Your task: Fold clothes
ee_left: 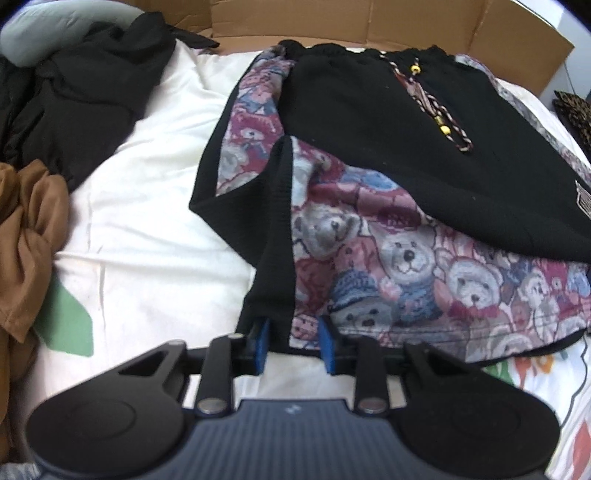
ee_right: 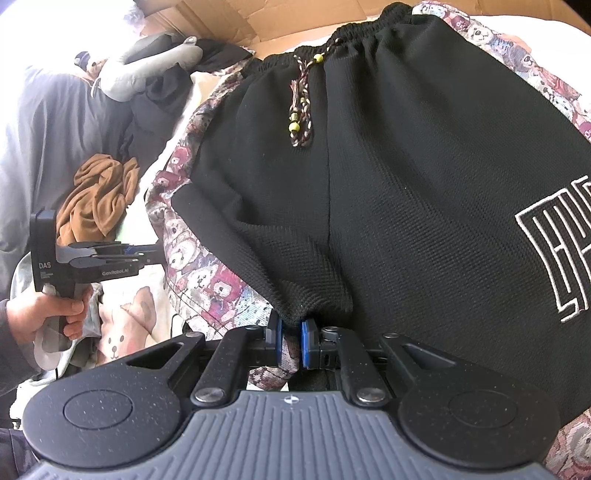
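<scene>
A pair of black shorts with teddy-bear print panels [ee_left: 388,236] lies on the white bed sheet [ee_left: 155,221], waistband and beaded drawstring [ee_left: 436,99] at the far side. My left gripper [ee_left: 291,343] is open, its blue pads on either side of the hem of the near leg. My right gripper [ee_right: 291,341] is shut on the shorts' hem [ee_right: 295,312] near the crotch, with fabric bunched between the pads. The shorts [ee_right: 406,184] fill the right wrist view, where the left gripper [ee_right: 147,253] shows at the left, held in a hand.
A black garment [ee_left: 74,96] and a brown garment [ee_left: 29,236] are piled at the left. A cardboard box wall [ee_left: 369,22] stands behind the bed. A grey plush toy [ee_right: 147,66] lies at the back left.
</scene>
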Action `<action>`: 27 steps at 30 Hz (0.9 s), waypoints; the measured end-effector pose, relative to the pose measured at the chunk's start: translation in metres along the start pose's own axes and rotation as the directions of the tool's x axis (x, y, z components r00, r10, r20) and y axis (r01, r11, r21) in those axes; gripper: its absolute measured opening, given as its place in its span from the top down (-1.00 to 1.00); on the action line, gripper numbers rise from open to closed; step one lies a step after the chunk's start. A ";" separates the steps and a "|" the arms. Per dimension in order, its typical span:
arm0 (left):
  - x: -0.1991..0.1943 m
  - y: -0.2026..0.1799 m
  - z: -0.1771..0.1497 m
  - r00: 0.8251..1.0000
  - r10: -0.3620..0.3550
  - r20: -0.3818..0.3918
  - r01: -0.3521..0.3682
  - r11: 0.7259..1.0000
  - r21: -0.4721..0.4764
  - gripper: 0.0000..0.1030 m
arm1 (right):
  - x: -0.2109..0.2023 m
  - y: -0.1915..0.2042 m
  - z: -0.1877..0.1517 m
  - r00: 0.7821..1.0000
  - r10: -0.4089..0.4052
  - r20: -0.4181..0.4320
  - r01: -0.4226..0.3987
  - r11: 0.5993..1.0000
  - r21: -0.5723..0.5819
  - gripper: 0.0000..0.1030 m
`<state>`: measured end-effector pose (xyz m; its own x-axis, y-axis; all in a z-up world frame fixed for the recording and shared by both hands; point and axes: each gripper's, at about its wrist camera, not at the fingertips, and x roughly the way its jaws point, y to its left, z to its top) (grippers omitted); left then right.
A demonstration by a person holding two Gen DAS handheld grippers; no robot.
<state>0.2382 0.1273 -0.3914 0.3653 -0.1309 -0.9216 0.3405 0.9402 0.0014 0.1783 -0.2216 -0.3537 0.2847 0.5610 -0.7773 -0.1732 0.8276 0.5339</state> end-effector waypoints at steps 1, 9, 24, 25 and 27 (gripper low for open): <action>-0.002 0.000 -0.001 1.000 0.000 -0.003 0.000 1.000 0.000 0.79 | 0.000 0.000 0.000 1.000 0.000 0.001 0.000 1.000 0.002 0.82; -0.049 0.011 0.000 1.000 -0.014 0.015 0.015 0.998 -0.063 0.86 | -0.013 -0.001 -0.002 0.999 0.021 0.034 -0.023 0.999 0.045 0.32; -0.123 0.032 -0.004 0.998 0.032 0.048 -0.023 0.983 -0.180 0.88 | -0.013 0.006 -0.026 0.997 0.079 -0.011 -0.078 0.994 0.076 0.30; -0.126 0.033 -0.006 0.998 0.039 0.044 -0.030 0.983 -0.180 0.87 | -0.014 0.007 -0.028 0.997 0.083 -0.013 -0.081 0.994 0.075 0.30; -0.132 0.033 -0.008 0.998 0.057 0.033 -0.051 0.986 -0.159 0.87 | -0.014 0.011 -0.029 0.995 0.094 -0.013 -0.093 0.994 0.061 0.30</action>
<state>0.1938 0.1778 -0.2731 0.4125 -0.0879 -0.9067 0.1794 0.9837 -0.0138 0.1446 -0.2198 -0.3462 0.2553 0.6365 -0.7278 -0.1415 0.7692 0.6231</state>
